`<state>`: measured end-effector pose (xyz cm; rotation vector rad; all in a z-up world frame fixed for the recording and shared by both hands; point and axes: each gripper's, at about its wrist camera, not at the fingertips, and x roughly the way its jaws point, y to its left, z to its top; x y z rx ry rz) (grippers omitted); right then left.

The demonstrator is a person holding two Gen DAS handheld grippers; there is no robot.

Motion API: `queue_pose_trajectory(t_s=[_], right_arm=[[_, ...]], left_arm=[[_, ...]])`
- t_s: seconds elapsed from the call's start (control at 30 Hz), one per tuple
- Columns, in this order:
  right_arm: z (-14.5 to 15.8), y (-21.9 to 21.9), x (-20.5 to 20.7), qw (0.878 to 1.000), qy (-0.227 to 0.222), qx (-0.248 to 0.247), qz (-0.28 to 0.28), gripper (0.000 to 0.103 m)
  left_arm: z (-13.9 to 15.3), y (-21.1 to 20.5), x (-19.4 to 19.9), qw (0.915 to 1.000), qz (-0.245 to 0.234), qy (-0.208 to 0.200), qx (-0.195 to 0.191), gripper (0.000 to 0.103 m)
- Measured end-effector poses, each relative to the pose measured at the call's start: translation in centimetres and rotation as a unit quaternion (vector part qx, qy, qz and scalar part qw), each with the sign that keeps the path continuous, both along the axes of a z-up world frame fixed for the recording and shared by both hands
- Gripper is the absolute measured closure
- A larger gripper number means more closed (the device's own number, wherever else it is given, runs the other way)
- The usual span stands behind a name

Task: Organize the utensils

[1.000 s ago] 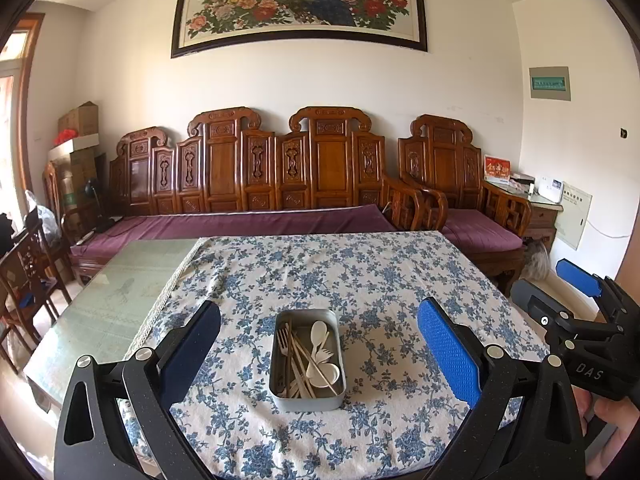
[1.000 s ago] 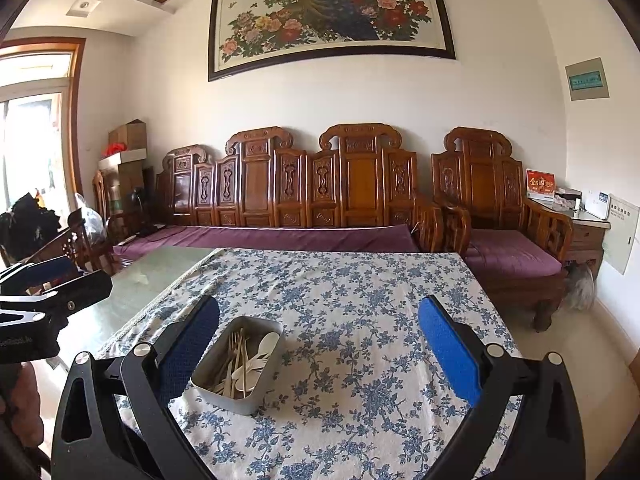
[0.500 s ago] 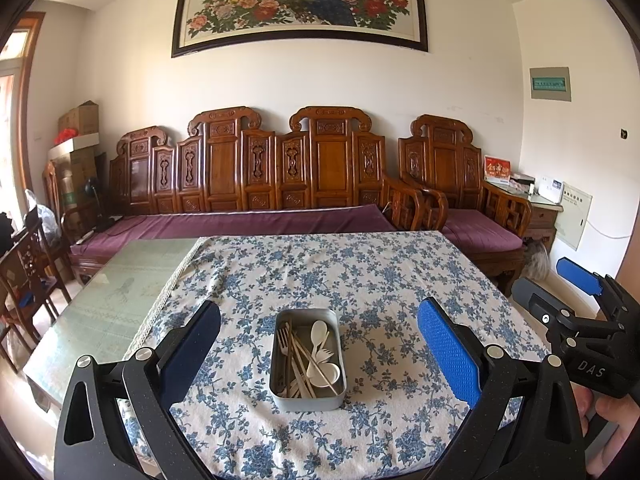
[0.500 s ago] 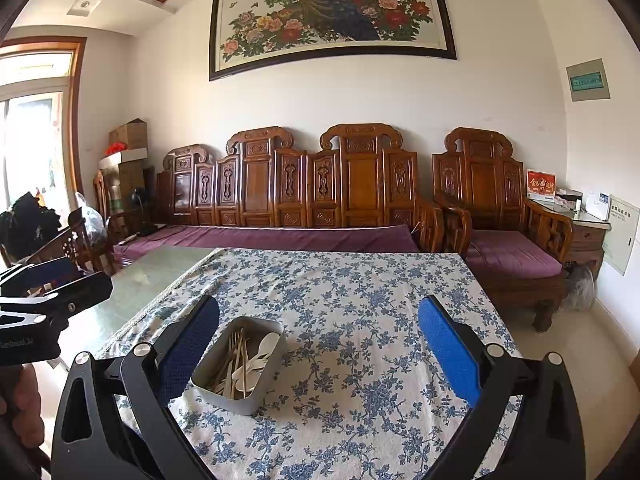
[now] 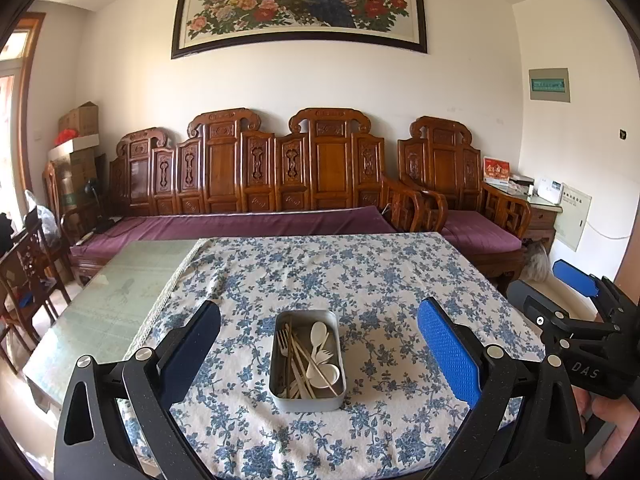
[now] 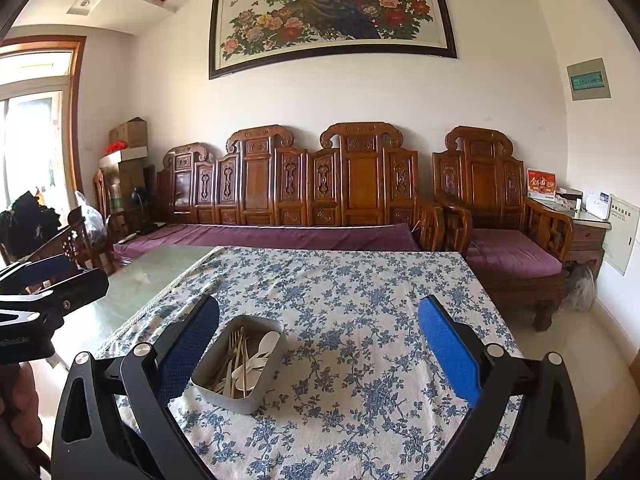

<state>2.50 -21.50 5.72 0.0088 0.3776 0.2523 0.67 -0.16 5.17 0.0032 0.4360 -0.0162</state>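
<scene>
Inspector: Your left gripper stands spread wide with nothing between its pads. The right gripper is the same, released and empty. Both are held back from the table, above its near edge, neither touching anything.

Operator: And the utensils?

Inspector: All in the tin, which sits on the cloth near the near edge. Inside I see a fork, chopsticks laid crosswise, and white spoons, overlapping in one pile. Nothing lies loose on the cloth.

Operator: So is it done?

Inspector: I cannot rule on that. Everything gathered in one tin fits a finished collection; a mixed heap also fits a lot waiting to be sorted out. Your stance, tin centred between the left pads and both tools free, suits either a withdrawal or an approach.

Operator: Anything to note?

Inspector: In my judgement the chopsticks, being thin and crossed, would likely drag their neighbours if lifted.
</scene>
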Motion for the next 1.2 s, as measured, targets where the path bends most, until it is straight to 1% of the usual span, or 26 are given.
queue_pose_trajectory(t_s=[1.2], right_arm=[[-0.11,0.29,0.09,1.000,0.000,0.002,0.001,0.003]], left_arm=[[0.12,-0.03,-0.16,1.0000,0.002,0.000,0.003,0.008]])
